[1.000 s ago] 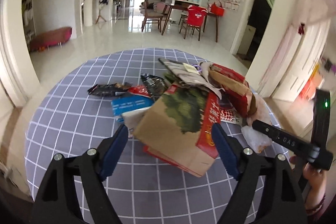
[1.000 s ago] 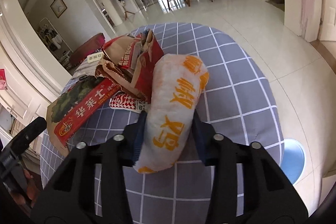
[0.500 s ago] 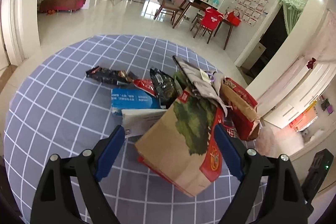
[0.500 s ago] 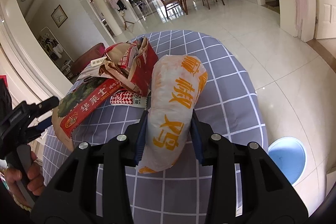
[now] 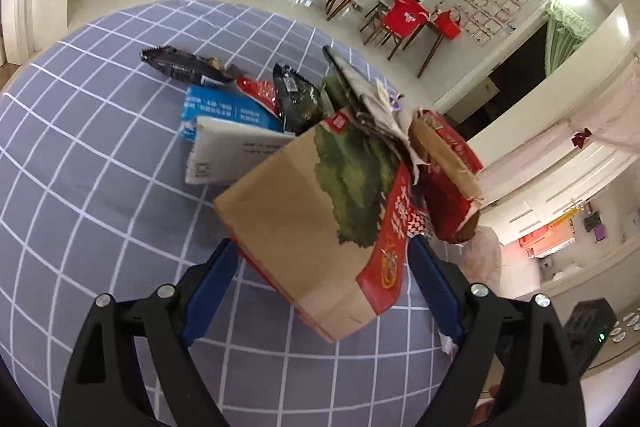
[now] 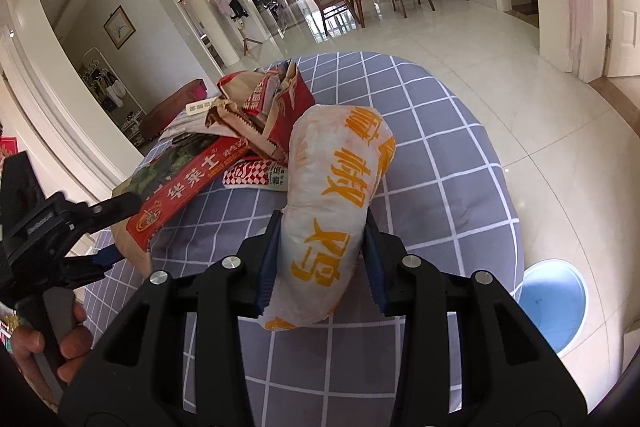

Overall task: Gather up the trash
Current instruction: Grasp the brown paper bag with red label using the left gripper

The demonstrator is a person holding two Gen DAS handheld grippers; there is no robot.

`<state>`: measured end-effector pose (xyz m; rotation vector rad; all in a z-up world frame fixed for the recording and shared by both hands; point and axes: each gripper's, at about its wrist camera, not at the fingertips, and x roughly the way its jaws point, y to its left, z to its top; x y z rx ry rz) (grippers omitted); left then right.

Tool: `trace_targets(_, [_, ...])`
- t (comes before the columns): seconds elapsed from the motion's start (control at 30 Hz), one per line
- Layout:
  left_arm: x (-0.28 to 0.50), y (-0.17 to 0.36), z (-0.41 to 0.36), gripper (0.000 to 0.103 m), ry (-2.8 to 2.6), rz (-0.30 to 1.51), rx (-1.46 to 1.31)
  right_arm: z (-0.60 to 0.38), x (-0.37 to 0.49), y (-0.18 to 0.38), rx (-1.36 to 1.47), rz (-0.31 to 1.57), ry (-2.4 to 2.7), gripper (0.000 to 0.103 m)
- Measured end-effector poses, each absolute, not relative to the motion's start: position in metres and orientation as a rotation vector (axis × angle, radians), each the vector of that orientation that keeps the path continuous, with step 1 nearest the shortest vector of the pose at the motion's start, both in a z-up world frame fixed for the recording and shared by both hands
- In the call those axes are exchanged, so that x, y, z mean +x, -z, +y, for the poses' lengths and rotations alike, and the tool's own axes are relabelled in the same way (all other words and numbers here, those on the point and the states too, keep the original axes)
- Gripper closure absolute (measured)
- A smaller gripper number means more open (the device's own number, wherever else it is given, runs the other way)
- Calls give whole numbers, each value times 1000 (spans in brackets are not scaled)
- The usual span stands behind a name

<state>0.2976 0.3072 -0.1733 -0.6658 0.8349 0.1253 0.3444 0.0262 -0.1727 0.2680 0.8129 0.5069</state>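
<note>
Left hand-held gripper [image 5: 322, 277] wide, straddling paper bag [image 5: 320, 223] at frame centre: light, crushable, take near bottom edge. Right hand-held gripper [image 6: 320, 263] narrow, holding soft white bag [image 6: 332, 211].

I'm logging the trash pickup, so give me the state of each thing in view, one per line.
Left gripper: open, fingers either side of the brown paper bag.
Right gripper: shut on the white plastic bag.
Brown paper bag: lying flat on the table.
White plastic bag: bulging, clamped at its near end.
Red paper bag: crumpled, torn open.
Blue bin: on the floor, uncovered.
</note>
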Motion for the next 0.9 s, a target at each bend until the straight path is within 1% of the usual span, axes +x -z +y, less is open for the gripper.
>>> trace_targets(0.07, [301,177,307,19,-118,830,-677,25,344,173,269,814,-514,65])
trace_targets(0.1, [301,177,306,23,-118,832,-670,25,343,173,268,815,-516,65])
trace_targets(0.13, [301,178,305,32,-120,831,-664,25,343,173,266,815,-518,66])
trace_targets(0.17, [300,178,304,47,-111,830,-660,25,342,173,265,815,-521,66])
trace_targets(0.2, [299,179,304,47,-104,833,-663,26,341,172,264,813,-523,66])
trace_targets(0.27, [295,178,303,52,-103,815,-657,29,335,171,259,806,-523,66])
trace_targets(0.37, [285,170,301,63,-102,773,-647,29,331,167,257,801,-529,66])
trace_targets(0.47, [273,158,298,70,-106,737,-620,31,322,162,255,792,-536,66])
trace_targets(0.5, [266,153,295,77,-106,717,-605,32,320,161,255,788,-538,66])
trace_targets(0.53, [261,150,296,87,-105,706,-595,32,316,159,255,785,-542,66])
trace_targets(0.57, [255,145,294,91,-94,691,-584,32,313,157,258,781,-547,66])
trace_targets(0.7, [236,128,285,98,-63,636,-543,29,303,153,269,768,-555,67])
trace_targets(0.9, [212,101,267,101,-21,559,-502,24,288,144,281,750,-569,67])
